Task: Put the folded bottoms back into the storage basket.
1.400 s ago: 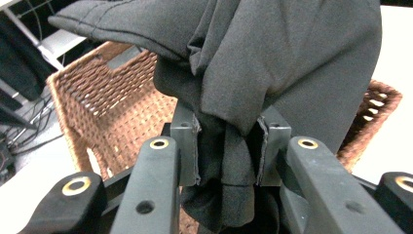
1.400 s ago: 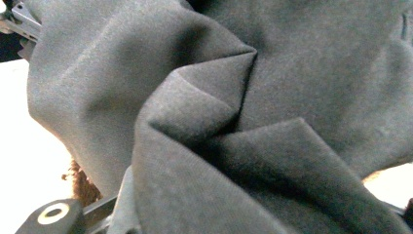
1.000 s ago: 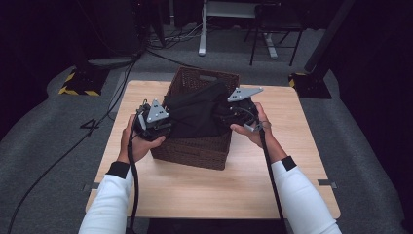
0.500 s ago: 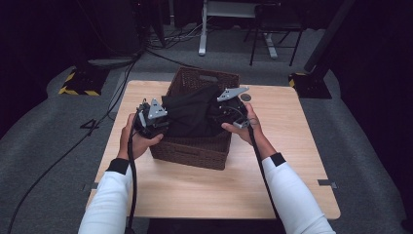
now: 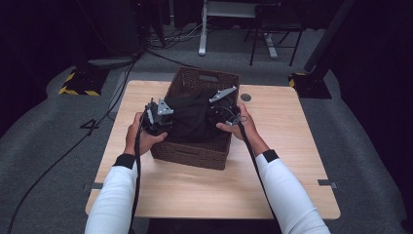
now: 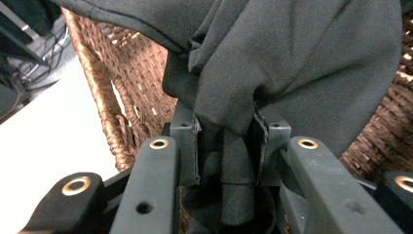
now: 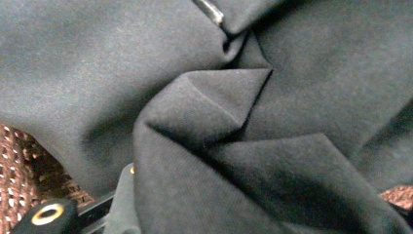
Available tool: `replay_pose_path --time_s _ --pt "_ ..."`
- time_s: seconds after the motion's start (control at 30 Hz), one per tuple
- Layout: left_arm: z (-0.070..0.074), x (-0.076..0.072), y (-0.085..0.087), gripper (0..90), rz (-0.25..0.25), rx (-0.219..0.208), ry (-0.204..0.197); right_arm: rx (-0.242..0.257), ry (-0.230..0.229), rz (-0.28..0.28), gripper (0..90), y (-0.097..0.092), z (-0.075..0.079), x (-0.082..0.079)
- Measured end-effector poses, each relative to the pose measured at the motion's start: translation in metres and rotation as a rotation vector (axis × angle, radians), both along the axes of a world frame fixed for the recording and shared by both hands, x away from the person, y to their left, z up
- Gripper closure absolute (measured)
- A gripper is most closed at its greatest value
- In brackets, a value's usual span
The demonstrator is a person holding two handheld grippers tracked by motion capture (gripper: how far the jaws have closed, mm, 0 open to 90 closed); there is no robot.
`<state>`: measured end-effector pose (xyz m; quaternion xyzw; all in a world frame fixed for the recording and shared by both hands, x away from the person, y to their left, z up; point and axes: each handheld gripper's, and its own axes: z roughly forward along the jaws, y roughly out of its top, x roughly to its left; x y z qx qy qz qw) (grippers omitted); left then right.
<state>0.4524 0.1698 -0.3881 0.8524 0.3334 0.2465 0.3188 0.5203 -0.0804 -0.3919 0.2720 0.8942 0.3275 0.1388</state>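
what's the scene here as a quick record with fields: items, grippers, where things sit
work in hand: black garment held over the wicker basket
left gripper: shut on a bunched fold of the garment
right gripper: at the garment's right side, jaws buried in cloth, shut
garment: slung between both grippers, partly down inside the basket
basket: brown woven, on the wooden table, far half
hands: one on each gripper, white sleeves

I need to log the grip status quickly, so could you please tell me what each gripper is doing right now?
Left gripper: closed on the black garment, over the wicker basket.
Right gripper: closed on the same garment.
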Motion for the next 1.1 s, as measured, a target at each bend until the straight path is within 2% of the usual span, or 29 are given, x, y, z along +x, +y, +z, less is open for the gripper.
replay_pose_path --time_s 0.1,0.3,0.43,0.6,0.7,0.77,0.8,0.83,0.97,1.1 --pt "-0.002 0.002 0.002 68.5 0.005 0.008 0.014 -0.042 0.002 0.009 55.9 0.005 -0.004 0.002" --pt "-0.003 0.004 0.003 68.3 0.005 0.033 0.039 -0.080 0.039 0.015 54.3 0.012 -0.006 0.004" --pt "-0.006 0.006 0.002 67.4 0.003 0.051 0.072 -0.130 0.042 0.015 50.2 0.015 -0.009 0.005" --pt "-0.006 0.007 0.003 62.3 0.017 0.069 0.105 -0.158 0.066 -0.010 42.7 0.015 -0.010 0.007" --pt "-0.005 0.007 0.005 58.2 0.031 0.056 0.120 -0.168 0.073 -0.020 42.1 0.015 -0.011 0.008" --pt "-0.002 0.005 0.008 50.1 0.052 0.007 0.097 -0.174 0.072 -0.021 39.2 0.016 -0.010 0.008" --pt "0.000 0.004 0.010 48.3 0.059 -0.023 0.097 -0.161 0.074 -0.025 38.4 0.016 -0.009 0.007" --pt "0.002 0.003 0.011 47.2 0.051 -0.041 0.096 -0.154 0.070 -0.033 33.8 0.016 -0.008 0.007" --pt "0.003 0.000 0.007 41.1 0.052 -0.017 0.089 -0.132 0.069 -0.055 30.9 0.013 -0.004 0.007" --pt "0.003 -0.001 0.003 37.0 0.049 -0.042 0.086 -0.106 0.055 -0.049 28.9 0.012 -0.001 0.005"
